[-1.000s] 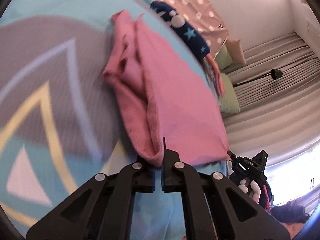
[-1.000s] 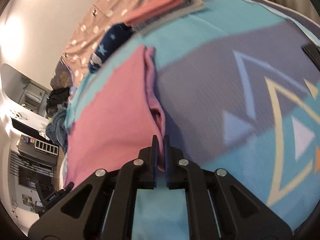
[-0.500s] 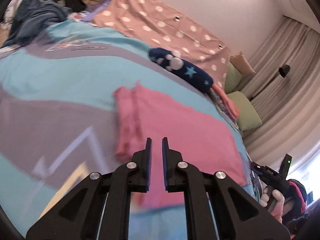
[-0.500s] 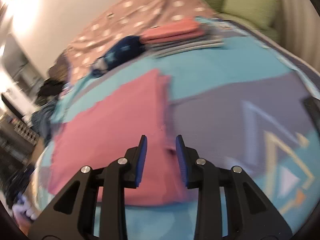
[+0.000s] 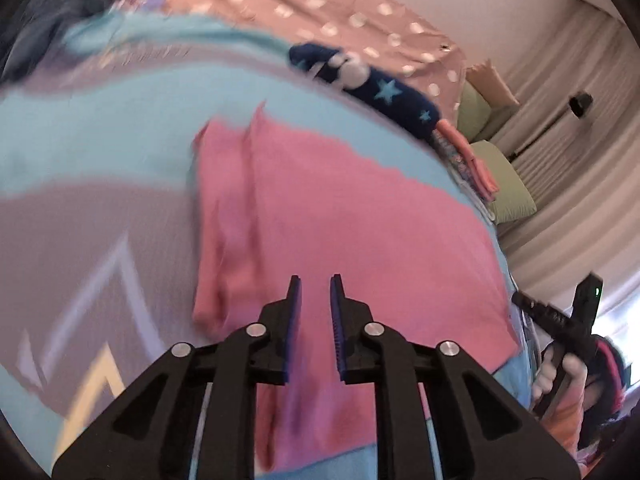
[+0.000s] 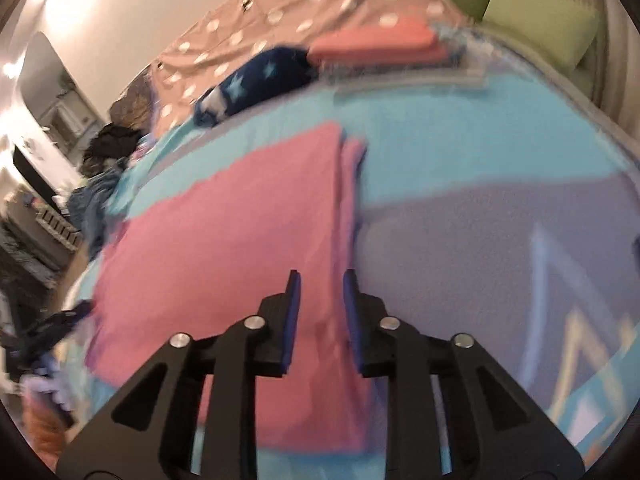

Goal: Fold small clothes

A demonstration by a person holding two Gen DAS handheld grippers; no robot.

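A pink garment (image 5: pixel 352 232) lies flat on the patterned bedspread, with a folded-over strip along its left edge in the left wrist view; it also shows in the right wrist view (image 6: pixel 224 248). My left gripper (image 5: pixel 316 284) is open and empty, held above the garment's near edge. My right gripper (image 6: pixel 322 280) is open and empty above the garment's folded edge. The right gripper also shows at the right of the left wrist view (image 5: pixel 560 316).
The blue, grey and yellow bedspread (image 6: pixel 460 152) covers the bed. A navy star-patterned garment (image 5: pixel 372 84) and a stack of folded clothes (image 6: pixel 380 40) lie at the far side. Green cushions (image 6: pixel 536 24), a polka-dot cover (image 5: pixel 320 12) and curtains are beyond.
Both grippers were shut on the pink garment's near edge a second ago. They have let it go, opened and lifted back; the garment now lies flat.
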